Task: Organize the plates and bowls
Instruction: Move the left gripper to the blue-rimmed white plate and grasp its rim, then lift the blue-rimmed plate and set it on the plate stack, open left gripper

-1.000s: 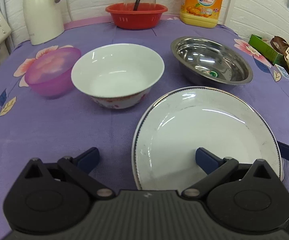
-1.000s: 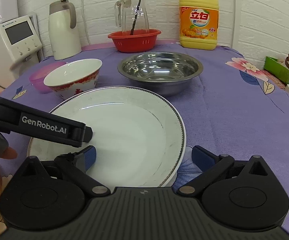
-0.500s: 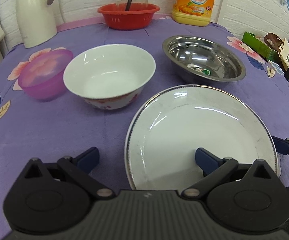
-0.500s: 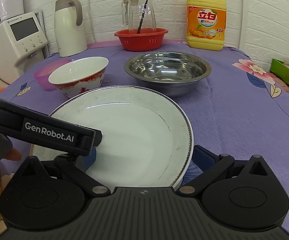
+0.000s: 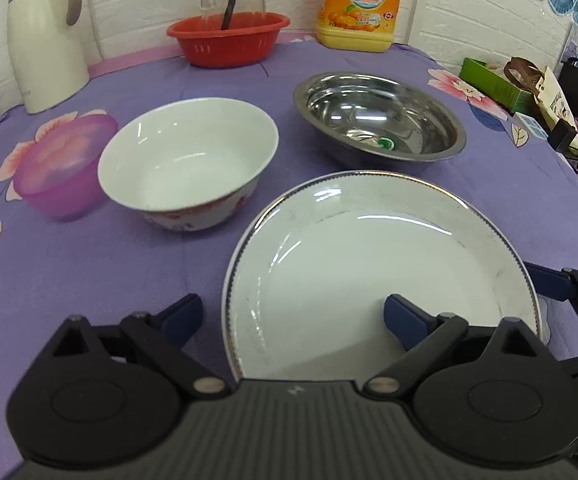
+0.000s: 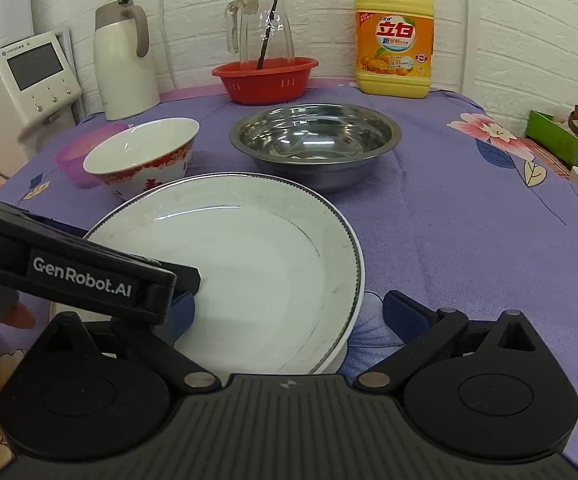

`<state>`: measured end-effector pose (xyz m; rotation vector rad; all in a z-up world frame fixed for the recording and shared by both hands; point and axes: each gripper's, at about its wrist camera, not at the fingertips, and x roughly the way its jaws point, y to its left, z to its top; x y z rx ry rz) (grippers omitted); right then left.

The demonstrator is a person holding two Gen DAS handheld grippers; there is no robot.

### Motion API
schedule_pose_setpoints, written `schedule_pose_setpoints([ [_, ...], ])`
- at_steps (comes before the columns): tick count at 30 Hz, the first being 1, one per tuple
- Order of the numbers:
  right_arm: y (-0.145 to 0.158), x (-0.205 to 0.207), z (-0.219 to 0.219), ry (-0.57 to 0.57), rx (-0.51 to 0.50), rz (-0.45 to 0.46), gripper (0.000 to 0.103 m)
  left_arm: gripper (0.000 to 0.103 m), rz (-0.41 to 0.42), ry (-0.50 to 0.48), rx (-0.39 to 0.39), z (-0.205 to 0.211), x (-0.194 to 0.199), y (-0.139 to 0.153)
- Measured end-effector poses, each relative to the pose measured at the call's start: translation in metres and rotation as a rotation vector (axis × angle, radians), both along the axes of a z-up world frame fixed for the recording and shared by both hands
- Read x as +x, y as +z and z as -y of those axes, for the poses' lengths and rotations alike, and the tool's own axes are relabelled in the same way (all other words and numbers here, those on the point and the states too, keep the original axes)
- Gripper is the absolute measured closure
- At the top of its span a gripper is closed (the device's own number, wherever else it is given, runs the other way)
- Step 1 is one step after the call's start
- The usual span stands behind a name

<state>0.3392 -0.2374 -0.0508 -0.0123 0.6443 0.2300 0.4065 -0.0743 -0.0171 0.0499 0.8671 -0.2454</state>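
Observation:
A white plate (image 5: 369,268) with a thin dark rim lies on the purple cloth, close in front of both grippers; in the right wrist view (image 6: 249,264) a second plate edge shows under it. My left gripper (image 5: 293,318) is open, straddling the plate's left rim. My right gripper (image 6: 289,316) is open, straddling the plate's right rim. Behind stand a white bowl with red pattern (image 5: 189,160) (image 6: 141,156), a steel bowl (image 5: 381,116) (image 6: 313,140) and a small purple bowl (image 5: 61,164) (image 6: 85,152).
At the back stand a red basket (image 6: 265,78) with a glass jug (image 6: 263,24), a yellow detergent bottle (image 6: 395,40), a white thermos (image 6: 123,60) and a white appliance (image 6: 21,80). Boxes (image 5: 501,84) sit off the table's right edge.
Both views have shifted slightly: the plate sits a little further left in the left wrist view and the right gripper has drawn closer over the plate. Jaws stay open.

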Motion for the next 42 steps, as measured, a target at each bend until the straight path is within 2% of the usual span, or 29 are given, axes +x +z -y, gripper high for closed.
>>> schedule_pose_setpoints([
  [3, 0.001, 0.000, -0.003, -0.008, 0.001, 0.000, 0.000, 0.026, 0.007, -0.041, -0.012, 0.003, -0.004, 0.004],
  [6, 0.004, -0.005, -0.008, 0.003, 0.006, -0.020, 0.000, 0.029, -0.004, -0.049, -0.016, -0.001, -0.009, 0.005],
  [12, 0.007, -0.022, -0.014, -0.029, 0.028, -0.039, 0.000, 0.029, -0.009, -0.031, -0.038, -0.006, -0.027, 0.008],
  [15, 0.013, -0.032, -0.014, -0.037, 0.030, -0.023, 0.000, 0.029, -0.006, -0.033, -0.077, -0.009, -0.032, 0.015],
  [24, 0.037, -0.059, -0.021, -0.050, 0.028, 0.061, 0.000, 0.029, 0.080, -0.031, -0.113, -0.026, -0.066, 0.044],
  [34, 0.060, -0.113, -0.069, 0.064, 0.065, 0.131, 0.000, 0.029, 0.167, 0.073, -0.121, -0.098, -0.139, 0.067],
  [42, 0.057, -0.163, -0.121, 0.214, 0.062, 0.129, 0.000, 0.029, 0.156, 0.214, -0.127, -0.158, -0.198, 0.047],
])
